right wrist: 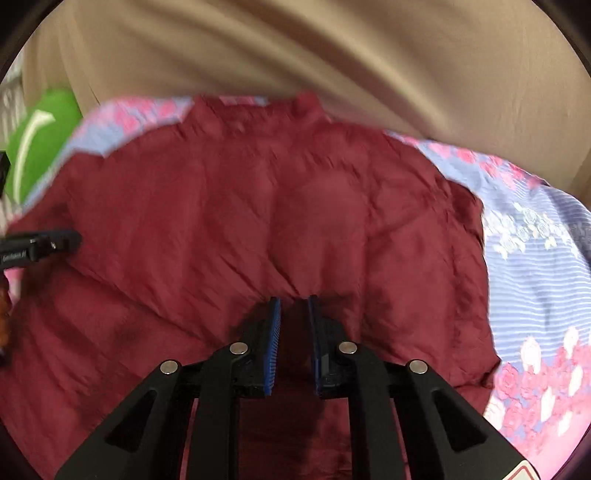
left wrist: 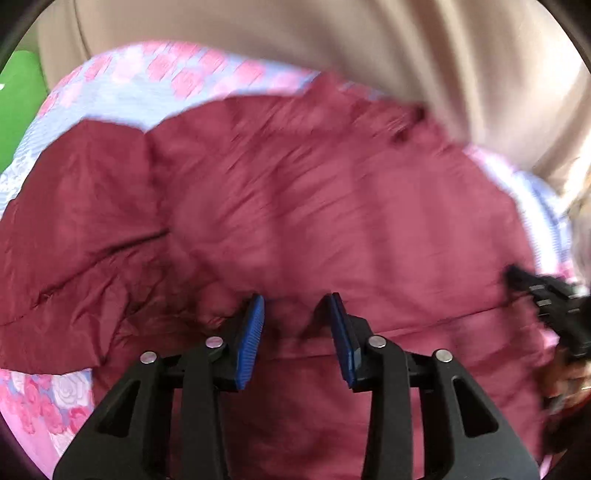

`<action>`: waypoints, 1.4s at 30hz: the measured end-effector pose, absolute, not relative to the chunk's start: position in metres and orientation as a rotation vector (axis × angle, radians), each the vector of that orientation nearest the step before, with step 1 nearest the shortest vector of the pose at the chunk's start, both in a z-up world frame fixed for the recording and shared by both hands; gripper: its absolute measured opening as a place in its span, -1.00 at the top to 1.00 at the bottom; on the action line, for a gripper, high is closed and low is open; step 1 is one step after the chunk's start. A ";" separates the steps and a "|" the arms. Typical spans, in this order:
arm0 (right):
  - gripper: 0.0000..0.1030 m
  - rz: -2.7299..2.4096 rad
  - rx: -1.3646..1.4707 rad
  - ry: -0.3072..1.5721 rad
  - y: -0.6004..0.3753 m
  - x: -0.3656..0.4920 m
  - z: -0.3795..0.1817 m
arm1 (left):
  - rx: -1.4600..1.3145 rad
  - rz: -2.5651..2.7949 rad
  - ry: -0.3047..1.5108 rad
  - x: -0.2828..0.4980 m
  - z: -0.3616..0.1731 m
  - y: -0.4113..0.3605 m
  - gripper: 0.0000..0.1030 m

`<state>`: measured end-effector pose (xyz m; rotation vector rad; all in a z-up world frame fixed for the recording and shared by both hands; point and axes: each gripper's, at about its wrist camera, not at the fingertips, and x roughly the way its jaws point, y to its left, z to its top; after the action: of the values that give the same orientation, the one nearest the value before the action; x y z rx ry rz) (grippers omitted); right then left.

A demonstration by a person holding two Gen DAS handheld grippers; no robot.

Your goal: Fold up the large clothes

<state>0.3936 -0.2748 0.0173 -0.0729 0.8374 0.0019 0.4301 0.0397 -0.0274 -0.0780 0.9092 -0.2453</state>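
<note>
We saw a dark red padded jacket point(left wrist: 303, 206) spread flat on a bedsheet point(left wrist: 122, 96) with pink roses and pale blue stripes. The jacket covered most of the sheet in both wrist views, collar end away from us, near a beige curtain point(left wrist: 332, 33) hanging behind the bed. A sleeve lay out to the left in the left wrist view, creased and folded over itself. A green thing point(right wrist: 40, 136) showed at the far left edge, beside the sheet; too blurred to tell what it was.

The left gripper point(left wrist: 297, 325) hung over the near part of the jacket. Its blue pads point(left wrist: 251, 343) stood apart with a clear gap, and only flat cloth showed behind that gap. We counted it as not holding anything.

The right gripper point(right wrist: 294, 325) sat over the jacket's middle, near its lower edge. Its pads were much closer together, a narrow slot left between them. A puffed ridge of red cloth rose right at the tips, but we could not tell if cloth was pinched or just behind them.

Each gripper showed at the edge of the other's view, low over the jacket's side. Both frames were motion-blurred.
</note>
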 end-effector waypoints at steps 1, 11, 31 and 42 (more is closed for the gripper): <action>0.79 -0.016 -0.067 0.848 -0.286 0.390 0.013 | -0.108 -0.254 0.915 0.431 -0.032 0.050 0.62; 0.96 -0.164 0.154 0.825 -0.356 0.381 0.035 | -0.195 -0.284 0.858 0.419 -0.041 0.073 0.96; 0.91 -0.102 0.166 0.810 -0.318 0.418 0.033 | -0.193 -0.333 0.837 0.419 -0.046 0.073 0.80; 0.87 -0.147 0.129 0.852 -0.322 0.393 0.003 | -0.157 -0.204 0.823 0.386 -0.040 0.109 0.70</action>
<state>0.3935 -0.3224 0.0031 0.1291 0.8516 -0.1466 0.3862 0.1089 -0.0401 -0.1570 0.8233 -0.2044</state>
